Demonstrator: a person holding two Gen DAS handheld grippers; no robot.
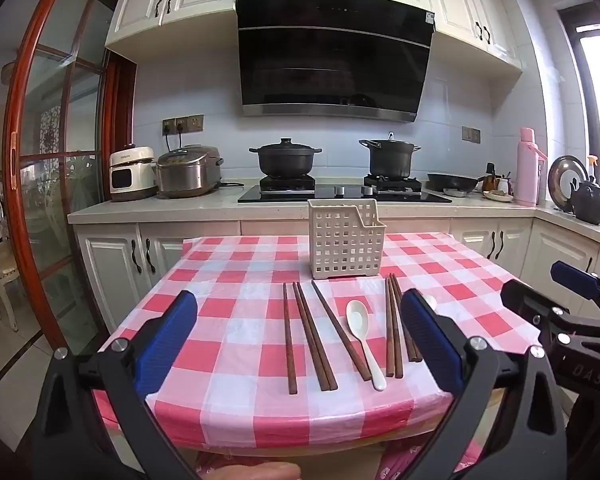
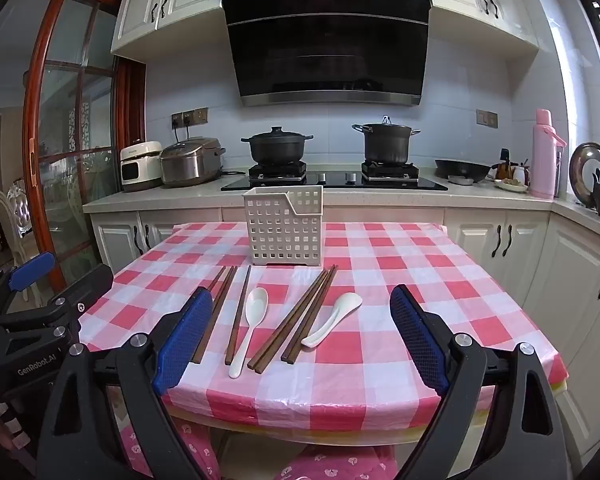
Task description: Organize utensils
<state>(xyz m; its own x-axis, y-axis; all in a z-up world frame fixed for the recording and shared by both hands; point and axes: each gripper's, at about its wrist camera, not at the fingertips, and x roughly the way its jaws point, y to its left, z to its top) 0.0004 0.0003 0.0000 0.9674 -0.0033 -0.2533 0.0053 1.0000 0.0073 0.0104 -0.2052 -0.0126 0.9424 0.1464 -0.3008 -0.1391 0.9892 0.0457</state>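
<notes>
We hold both grippers, left gripper [image 1: 298, 334] and right gripper [image 2: 302, 334], fingers wide open and empty, over chopsticks [image 2: 296, 316], spoons [image 2: 249, 328] and a white basket [image 2: 284, 230] on the checked tabletop [image 2: 400, 280].

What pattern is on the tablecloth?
Red, pink and white checks on the tablecloth, clearest in the right wrist view.

Basket [image 2: 283, 232] stands at the tabletop's [image 2: 440, 300] far edge, centred. Chopsticks [image 2: 296, 318] and two spoons [image 2: 250, 328] lie in a row before it, toward the near edge. Stove counter [image 2: 500, 198] sits behind the tabletop.
</notes>
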